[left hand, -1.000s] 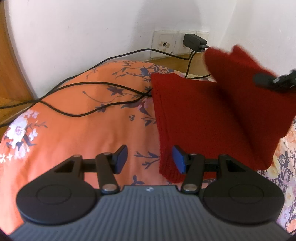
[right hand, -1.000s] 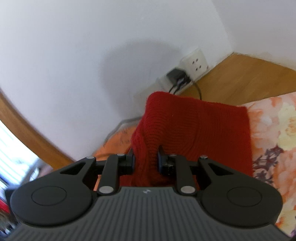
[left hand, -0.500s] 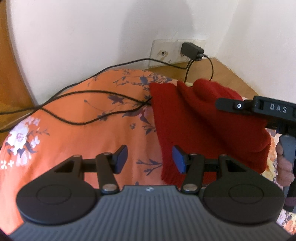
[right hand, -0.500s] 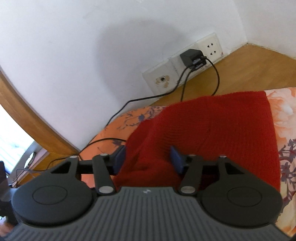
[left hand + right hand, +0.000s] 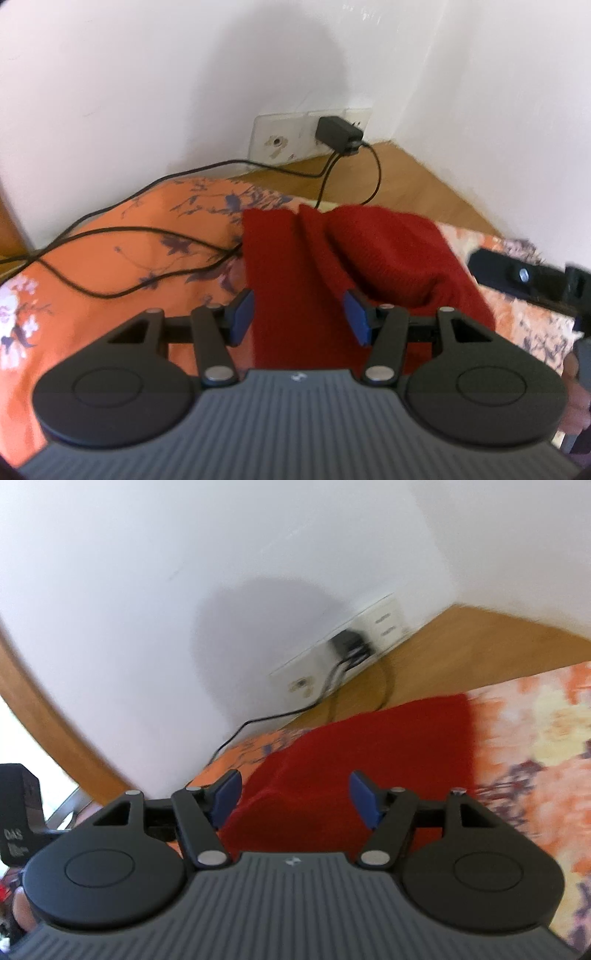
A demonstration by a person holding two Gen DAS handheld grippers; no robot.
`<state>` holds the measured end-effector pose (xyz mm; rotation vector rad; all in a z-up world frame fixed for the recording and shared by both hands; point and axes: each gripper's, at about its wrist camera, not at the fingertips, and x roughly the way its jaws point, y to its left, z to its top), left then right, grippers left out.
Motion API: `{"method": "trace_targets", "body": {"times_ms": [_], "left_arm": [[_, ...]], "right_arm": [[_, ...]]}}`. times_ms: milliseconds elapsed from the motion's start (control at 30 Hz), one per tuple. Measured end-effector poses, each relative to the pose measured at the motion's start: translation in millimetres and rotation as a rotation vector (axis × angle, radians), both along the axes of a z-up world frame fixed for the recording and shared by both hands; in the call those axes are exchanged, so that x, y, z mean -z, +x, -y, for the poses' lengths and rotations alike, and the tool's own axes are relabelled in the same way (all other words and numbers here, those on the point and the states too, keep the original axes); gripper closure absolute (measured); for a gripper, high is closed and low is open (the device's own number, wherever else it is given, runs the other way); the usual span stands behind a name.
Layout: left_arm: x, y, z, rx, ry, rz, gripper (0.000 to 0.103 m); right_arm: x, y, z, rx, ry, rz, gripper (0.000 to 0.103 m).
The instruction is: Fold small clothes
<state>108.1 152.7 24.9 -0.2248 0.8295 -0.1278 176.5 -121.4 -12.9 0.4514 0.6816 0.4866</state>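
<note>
A dark red knitted garment (image 5: 369, 258) lies folded over itself on an orange floral bedsheet (image 5: 110, 251). Its upper layer bulges at the right. My left gripper (image 5: 299, 321) is open, its blue pads either side of the garment's near left strip, just above the cloth. In the right wrist view the same red garment (image 5: 369, 746) spreads ahead. My right gripper (image 5: 295, 799) is open over its near edge, holding nothing. The right gripper's black body (image 5: 524, 277) shows at the right of the left wrist view.
Black cables (image 5: 110, 236) run across the sheet to a charger (image 5: 338, 134) plugged into a wall socket plate (image 5: 288, 140). A wooden ledge (image 5: 424, 188) borders the bed beside the white walls. A wooden frame (image 5: 44, 716) curves at the left.
My right gripper went from shut on the garment to open, letting the lifted red layer drop onto the lower one, then pulled back. My left gripper slid right over the garment's near strip.
</note>
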Motion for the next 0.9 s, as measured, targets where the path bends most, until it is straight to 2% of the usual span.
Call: {"method": "trace_targets", "body": {"times_ms": [167, 400, 667, 900], "left_arm": [[-2.9, 18.0, 7.9, 0.001, -0.058, 0.008, 0.047], [8.5, 48.0, 22.1, 0.003, -0.106, -0.030, 0.047], [30.3, 66.2, 35.5, 0.011, -0.124, -0.064, 0.047], [42.9, 71.6, 45.2, 0.017, -0.135, -0.078, 0.048]], "right_arm": [[9.5, -0.5, 32.8, 0.131, -0.059, -0.016, 0.031], [36.1, -0.3, 60.8, 0.219, -0.088, -0.077, 0.031], [58.5, 4.6, 64.0, 0.234, -0.059, -0.134, 0.031], [62.1, 9.0, 62.7, 0.227, -0.032, -0.140, 0.031]]}}
